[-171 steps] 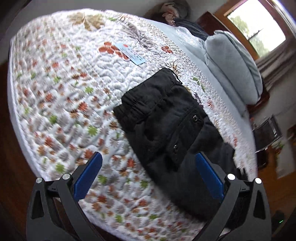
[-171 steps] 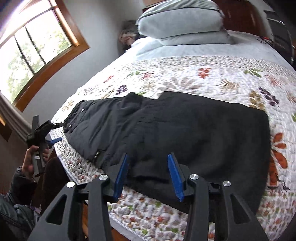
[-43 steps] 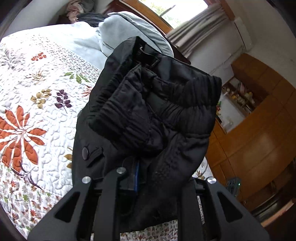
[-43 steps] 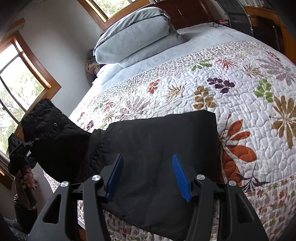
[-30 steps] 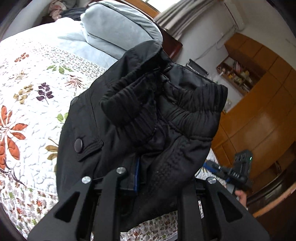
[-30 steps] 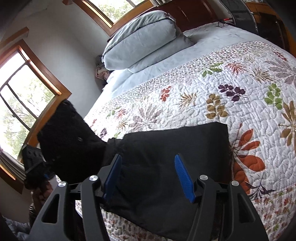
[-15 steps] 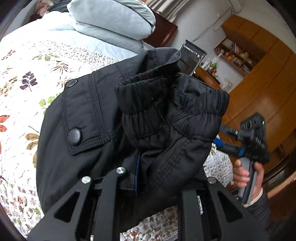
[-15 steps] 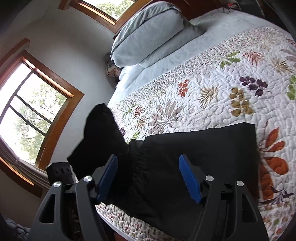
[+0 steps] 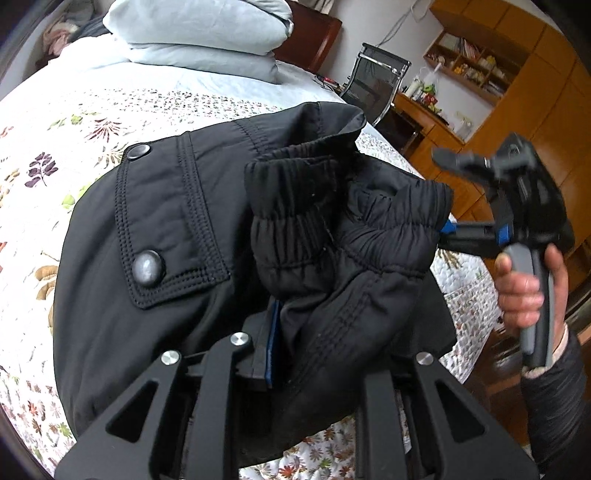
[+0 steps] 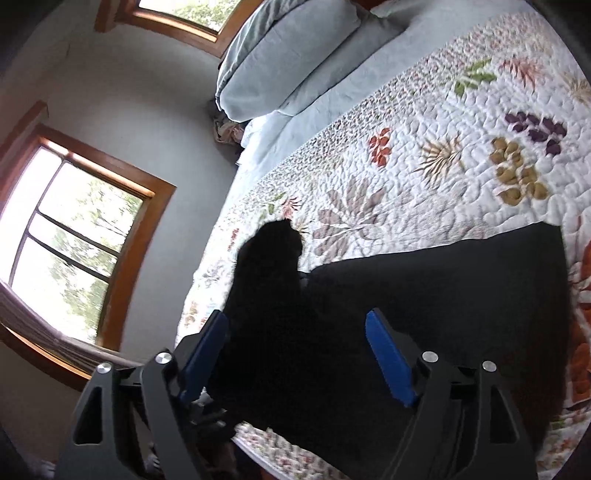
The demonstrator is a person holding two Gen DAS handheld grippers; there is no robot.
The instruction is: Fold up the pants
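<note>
The black pants (image 9: 177, 236) lie on a floral quilt (image 9: 44, 147). My left gripper (image 9: 280, 343) is shut on the bunched waistband end and holds it lifted over the legs; the elastic waistband (image 9: 314, 221) and a snap-button pocket flap fill the left wrist view. My right gripper (image 10: 295, 350) is open, its blue pads on either side of the raised waistband bunch (image 10: 269, 280). The leg end (image 10: 461, 295) lies flat on the quilt (image 10: 424, 155). In the left wrist view the right gripper (image 9: 476, 232) is held in a hand, touching the waistband's right edge.
Grey-blue pillows (image 9: 199, 33) are stacked at the head of the bed. An office chair (image 9: 380, 85) and wooden cabinets (image 9: 524, 88) stand beyond the bed's far side. A wood-framed window (image 10: 74, 236) is on the wall left of the bed.
My left gripper has carried the waistband end up and over toward the leg end. My right gripper has come close to the raised bunch, still open.
</note>
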